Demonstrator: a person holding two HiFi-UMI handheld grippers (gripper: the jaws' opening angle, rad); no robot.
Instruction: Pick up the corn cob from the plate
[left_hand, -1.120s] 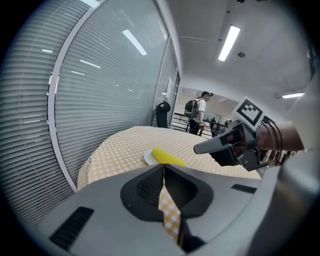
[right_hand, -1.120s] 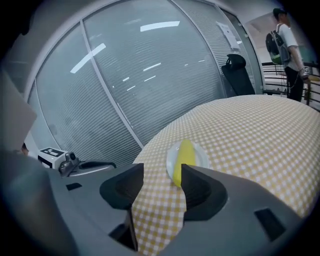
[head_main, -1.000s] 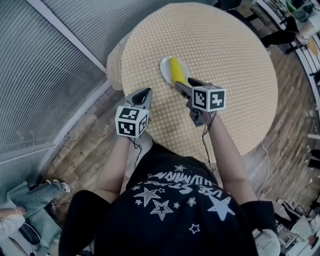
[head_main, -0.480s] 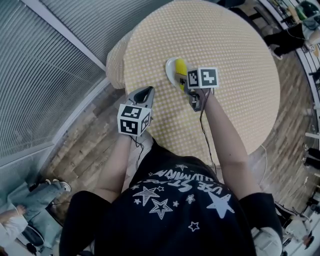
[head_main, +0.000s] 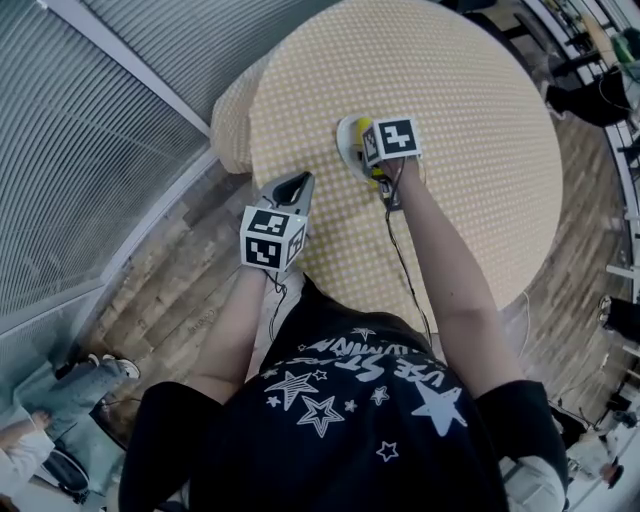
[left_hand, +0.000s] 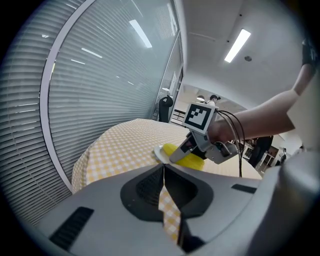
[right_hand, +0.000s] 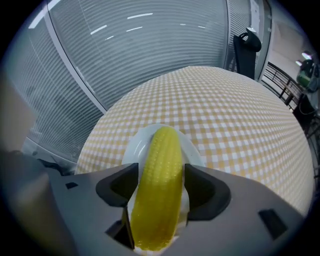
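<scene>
**Right gripper on the cob: hazards before lift**

Condition. The corn cob (right_hand: 162, 150) lies lengthwise on the white plate (right_hand: 134, 146), near the edge of the round checked table (right_hand: 240, 125). The right gripper (right_hand: 160, 186) straddles the cob's near half. Its jaws stand at the cob's width, and each pad appears to touch one flank. The cob still rests on the plate. The left gripper (left_hand: 163, 169) hangs near the table's edge, well apart from the plate. Its jaws are drawn together to a thin slit and hold nothing.

Hazards.
- Slip: the cob is round and looks smooth. Light pressure could let it roll or slide out of the jaws during the lift.
- Droop: the grip sits toward the near end, so the far end may tip down and pivot in the pads.
- Plate drag: if a jaw tip catches the rim, the plate could lift or skid. No gripper steadies the plate.
</scene>
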